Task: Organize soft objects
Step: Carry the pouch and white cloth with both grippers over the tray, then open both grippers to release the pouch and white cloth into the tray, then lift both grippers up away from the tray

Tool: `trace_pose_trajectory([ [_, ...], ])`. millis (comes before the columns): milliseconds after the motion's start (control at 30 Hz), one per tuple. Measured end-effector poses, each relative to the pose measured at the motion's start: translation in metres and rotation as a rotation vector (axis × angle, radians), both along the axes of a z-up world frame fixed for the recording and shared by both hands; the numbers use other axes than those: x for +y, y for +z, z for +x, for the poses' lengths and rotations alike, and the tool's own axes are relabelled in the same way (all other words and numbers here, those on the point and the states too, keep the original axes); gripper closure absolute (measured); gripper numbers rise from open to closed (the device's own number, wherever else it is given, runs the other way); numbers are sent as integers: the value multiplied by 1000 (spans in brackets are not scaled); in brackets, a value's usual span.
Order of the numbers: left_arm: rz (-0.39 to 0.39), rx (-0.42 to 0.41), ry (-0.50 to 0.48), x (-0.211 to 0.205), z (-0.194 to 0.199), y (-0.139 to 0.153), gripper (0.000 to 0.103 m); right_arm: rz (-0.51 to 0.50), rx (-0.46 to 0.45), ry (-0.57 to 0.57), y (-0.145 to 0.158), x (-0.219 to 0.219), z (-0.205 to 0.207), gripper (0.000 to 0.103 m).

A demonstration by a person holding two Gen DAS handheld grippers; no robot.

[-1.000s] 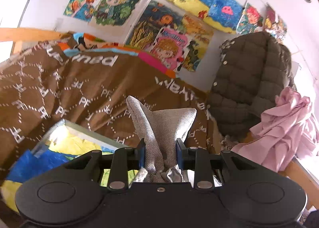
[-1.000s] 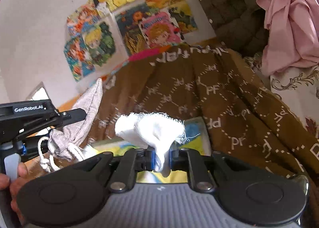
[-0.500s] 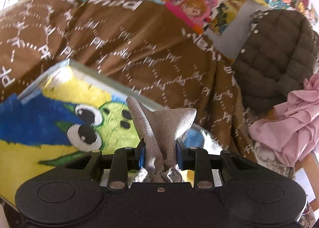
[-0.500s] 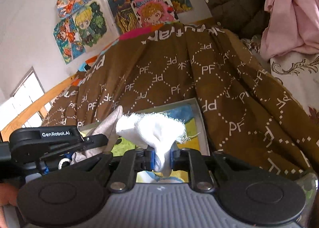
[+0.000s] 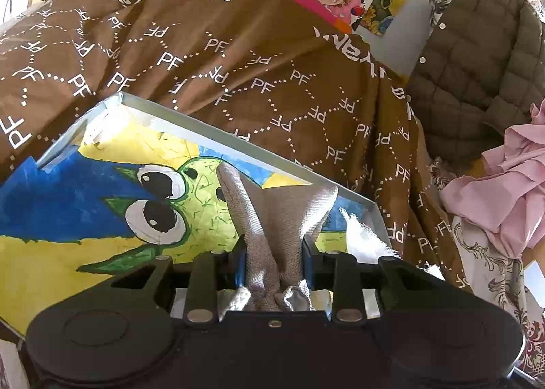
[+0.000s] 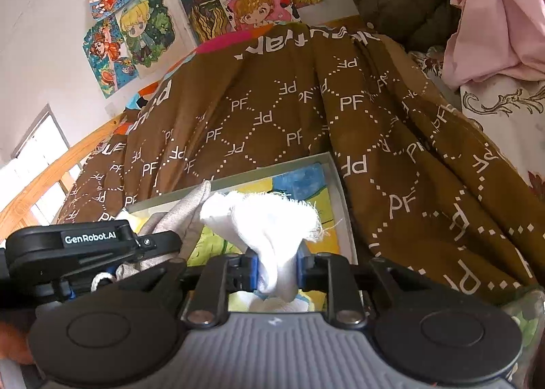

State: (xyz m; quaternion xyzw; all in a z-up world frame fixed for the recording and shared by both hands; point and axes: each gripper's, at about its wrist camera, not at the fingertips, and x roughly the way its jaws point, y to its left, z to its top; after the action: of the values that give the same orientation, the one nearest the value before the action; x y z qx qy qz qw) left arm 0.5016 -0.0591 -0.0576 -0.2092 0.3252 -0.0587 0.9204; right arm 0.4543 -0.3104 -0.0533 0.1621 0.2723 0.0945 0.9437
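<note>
My left tongs (image 5: 272, 264) grip the grey drawstring pouch (image 5: 276, 219) over the painted tray (image 5: 238, 137) on the bed; my right tongs (image 6: 276, 270), jaws just easing wider, hold the white cloth (image 6: 265, 219) over it too.

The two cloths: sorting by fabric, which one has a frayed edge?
The white cloth in the right gripper; the grey cloth in the left gripper is hemmed.
</note>
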Motion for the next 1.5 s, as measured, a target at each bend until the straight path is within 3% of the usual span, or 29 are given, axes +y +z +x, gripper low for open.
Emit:
trace_pose_trajectory([
  [233, 35, 13, 39, 0, -3, 2, 61, 16, 8, -8, 0, -5, 3, 68],
  [467, 46, 11, 82, 3, -16, 12, 44, 30, -7, 1, 8, -7, -1, 46],
  [667, 46, -15, 151, 13, -34, 39, 22, 27, -35, 0, 27, -13, -11, 25],
  [967, 78, -73, 189, 22, -77, 87, 10, 27, -134, 14, 74, -19, -47, 3],
  [1233, 84, -160, 197, 28, -129, 129, 1, 4, -249, 7, 117, -30, -104, 0],
  [1500, 78, -241, 170, 29, -187, 154, 1, -75, -432, 31, 148, -22, -167, 0],
])
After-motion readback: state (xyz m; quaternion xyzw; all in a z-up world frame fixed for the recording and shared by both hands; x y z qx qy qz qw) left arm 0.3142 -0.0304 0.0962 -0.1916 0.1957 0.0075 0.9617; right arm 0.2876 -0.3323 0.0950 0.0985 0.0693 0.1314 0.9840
